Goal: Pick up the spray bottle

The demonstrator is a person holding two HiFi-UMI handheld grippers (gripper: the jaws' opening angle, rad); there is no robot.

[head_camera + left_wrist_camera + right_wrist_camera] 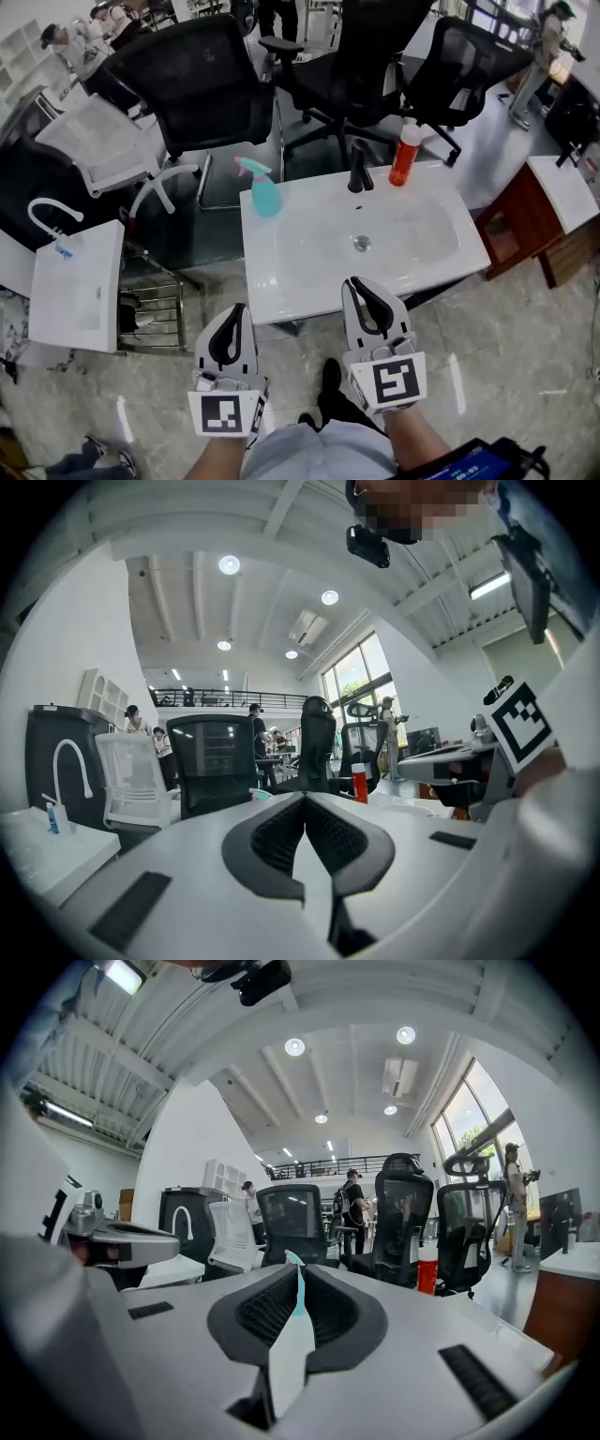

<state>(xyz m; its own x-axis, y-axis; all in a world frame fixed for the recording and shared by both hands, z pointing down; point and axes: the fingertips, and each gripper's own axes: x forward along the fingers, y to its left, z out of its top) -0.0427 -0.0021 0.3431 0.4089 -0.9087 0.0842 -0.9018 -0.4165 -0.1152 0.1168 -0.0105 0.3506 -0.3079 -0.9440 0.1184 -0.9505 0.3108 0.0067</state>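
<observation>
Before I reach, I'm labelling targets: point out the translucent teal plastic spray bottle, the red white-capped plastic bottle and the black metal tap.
Teal spray bottle (267,199): head view, its body.
Red bottle (403,164): head view, its red body.
Black tap (357,174): head view, its upright stem.

A white bench (281,302) is standing on the grey tiled floor (525,319), with a shallow basin (417,234) sinking into its top and a round metal drain (362,243) sitting in the middle of it. A teal spray bottle (265,192) is standing upright on the bench's far left corner. A black tap (359,169) is rising from the middle of the far edge, and a red bottle (405,155) with a white cap is standing upright just to its right, apart from it. Well to the left, a smaller white basin unit (80,291) is standing on the same floor, carrying a curved white tap (42,214) at its far end.
</observation>
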